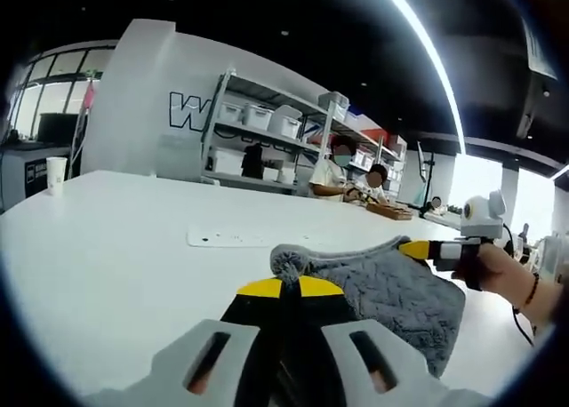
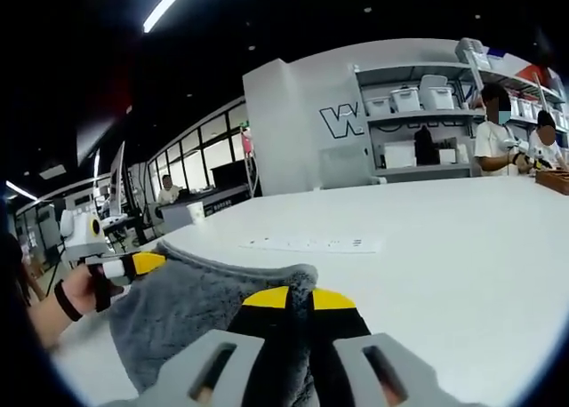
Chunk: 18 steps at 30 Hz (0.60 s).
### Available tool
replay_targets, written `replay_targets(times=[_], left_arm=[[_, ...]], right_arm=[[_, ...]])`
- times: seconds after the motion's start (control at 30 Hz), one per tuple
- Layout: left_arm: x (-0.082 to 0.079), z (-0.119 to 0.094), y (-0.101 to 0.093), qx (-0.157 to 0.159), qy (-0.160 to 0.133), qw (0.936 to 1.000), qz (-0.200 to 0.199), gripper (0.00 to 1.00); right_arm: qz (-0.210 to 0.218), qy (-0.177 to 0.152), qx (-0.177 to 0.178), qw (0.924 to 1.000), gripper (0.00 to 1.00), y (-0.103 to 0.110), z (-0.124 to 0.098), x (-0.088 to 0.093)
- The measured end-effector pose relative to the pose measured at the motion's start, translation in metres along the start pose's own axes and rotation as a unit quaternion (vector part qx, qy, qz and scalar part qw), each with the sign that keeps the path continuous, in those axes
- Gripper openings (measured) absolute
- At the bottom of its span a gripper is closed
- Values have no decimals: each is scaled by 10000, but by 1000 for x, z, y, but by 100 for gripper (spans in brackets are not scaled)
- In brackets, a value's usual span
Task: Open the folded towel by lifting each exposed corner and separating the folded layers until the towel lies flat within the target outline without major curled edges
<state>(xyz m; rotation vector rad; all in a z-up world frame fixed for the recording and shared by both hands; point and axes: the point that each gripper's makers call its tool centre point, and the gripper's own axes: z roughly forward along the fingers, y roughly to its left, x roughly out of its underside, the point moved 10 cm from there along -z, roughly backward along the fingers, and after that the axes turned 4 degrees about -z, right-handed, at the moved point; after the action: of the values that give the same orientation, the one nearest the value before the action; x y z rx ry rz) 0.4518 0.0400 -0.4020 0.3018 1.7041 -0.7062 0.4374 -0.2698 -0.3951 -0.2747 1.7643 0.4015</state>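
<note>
On the white worktop [image 1: 116, 256] the grey towel [image 1: 400, 291] lies bunched between the two grippers. In the left gripper view the left gripper [image 1: 289, 287] has its yellow-tipped jaws pressed together on one fuzzy corner of the towel, while the right gripper [image 1: 418, 248] comes in from the right, pinching the opposite corner, with a hand [image 1: 498, 269] behind it. In the right gripper view the right gripper [image 2: 300, 298] is closed on its towel [image 2: 191, 314] corner and the left gripper [image 2: 142, 263] clamps the far edge. Beyond the towel the worktop runs broad and bare, save for a flat white sheet [image 2: 311, 243] near the towel and a paper cup [image 1: 56, 171] well apart.
</note>
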Motion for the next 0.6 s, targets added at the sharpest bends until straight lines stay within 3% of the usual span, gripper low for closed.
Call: replay_targets(times=[0.6], left_arm=[[-3, -6, -4, 40, -53, 10000, 71, 2]], right_arm=[[-12, -56, -23, 10000, 0, 2, -6, -1]])
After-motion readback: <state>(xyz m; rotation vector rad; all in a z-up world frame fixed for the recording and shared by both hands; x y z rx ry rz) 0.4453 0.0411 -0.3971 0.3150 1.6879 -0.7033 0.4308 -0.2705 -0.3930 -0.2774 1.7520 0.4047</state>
